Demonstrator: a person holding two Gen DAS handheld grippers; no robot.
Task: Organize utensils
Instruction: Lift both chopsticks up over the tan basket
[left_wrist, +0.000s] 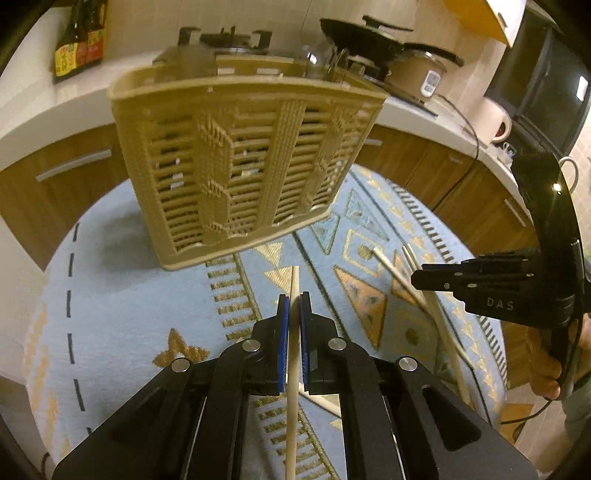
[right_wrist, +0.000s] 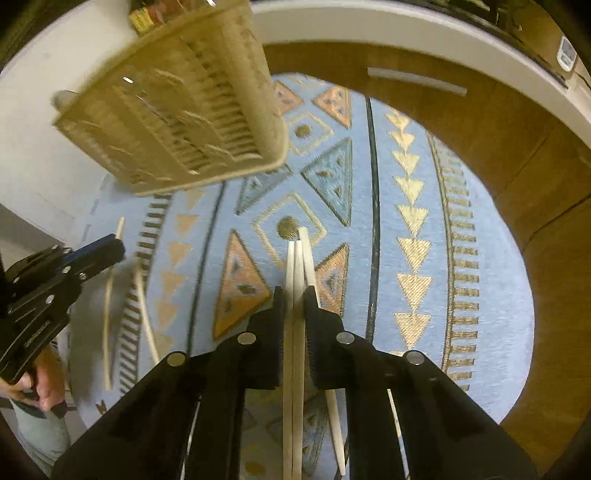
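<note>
On a round table covered by a pale blue cloth (left_wrist: 122, 295) with gold and orange triangles, a beige slatted basket (left_wrist: 243, 162) stood upright near the far edge, some way beyond both tools. Nearest the left wrist camera, the left gripper (left_wrist: 294, 299) had its blue-padded jaws pinched tight on a single pale wooden chopstick (left_wrist: 293, 354), which ran lengthwise between the pads and poked out a little past the tips toward the basket. Off to that view's right, the right gripper (left_wrist: 424, 278) reached in from the side — a hand (left_wrist: 546, 365) was wrapped round its black handle — and pale sticks crossed under its tip.

From the right wrist camera, the right gripper (right_wrist: 295, 295) was narrowed onto chopsticks (right_wrist: 295, 332): two lay side by side between the black jaws, their ends jutting ahead over the cloth. A third stick slanted along the right jaw, though whether it was truly pinched or only lying underneath was hard to judge. At the left of this view, the left gripper (right_wrist: 110, 251) appeared with its chopstick tip showing above it, and two more loose chopsticks (right_wrist: 146, 317) seemed to lie on the cloth just below it — blur made that uncertain. Behind the table ran wooden cabinets (left_wrist: 74, 173) under a white counter.
</note>
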